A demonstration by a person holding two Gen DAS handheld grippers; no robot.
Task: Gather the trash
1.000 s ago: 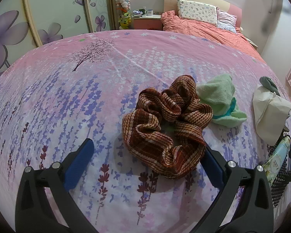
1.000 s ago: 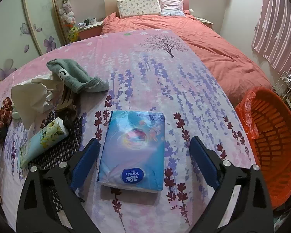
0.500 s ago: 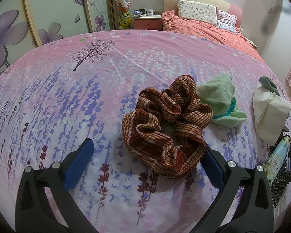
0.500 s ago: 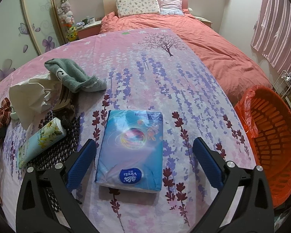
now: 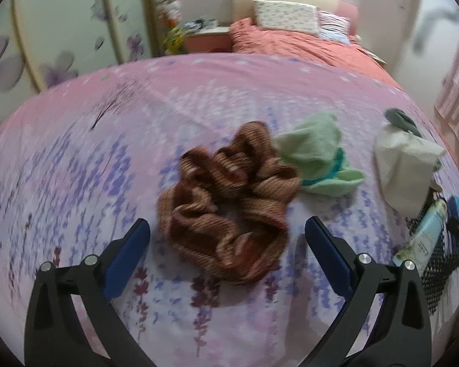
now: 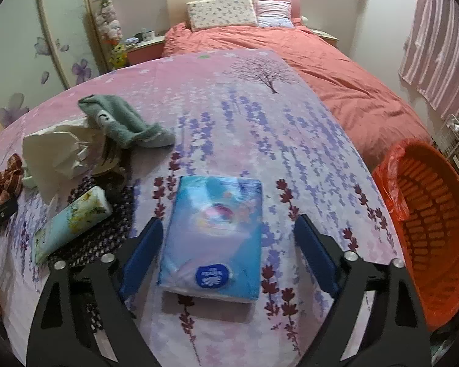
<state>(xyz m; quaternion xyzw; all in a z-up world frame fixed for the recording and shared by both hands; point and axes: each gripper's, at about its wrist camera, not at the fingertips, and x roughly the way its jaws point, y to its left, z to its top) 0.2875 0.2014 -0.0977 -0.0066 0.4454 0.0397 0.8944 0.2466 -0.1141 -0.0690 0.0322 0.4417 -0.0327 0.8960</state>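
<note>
A brown plaid scrunchie [image 5: 226, 211] lies on the pink flowered bedspread [image 5: 76, 168]. My left gripper [image 5: 226, 223] is open, its blue fingers on either side of the scrunchie and clear of it. In the right wrist view a blue tissue pack [image 6: 214, 232] lies flat between the fingers of my right gripper [image 6: 228, 220]. Those jaws are closing. The left pad is close to the pack's edge and the right pad still stands off it. An orange basket [image 6: 428, 229] with an orange liner stands beside the bed at the right.
Crumpled white paper [image 6: 58, 156], a grey sock [image 6: 128, 122], and a flowered tube [image 6: 73, 217] on a black mesh mat [image 6: 98, 238] lie left of the pack. A light green cloth [image 5: 315, 159] sits just right of the scrunchie. A second bed with pillows stands behind.
The right gripper's fingers have drawn inward around the tissue pack. The left view has blurred and shifted a little, so the scrunchie now sits freer between the left fingers.
</note>
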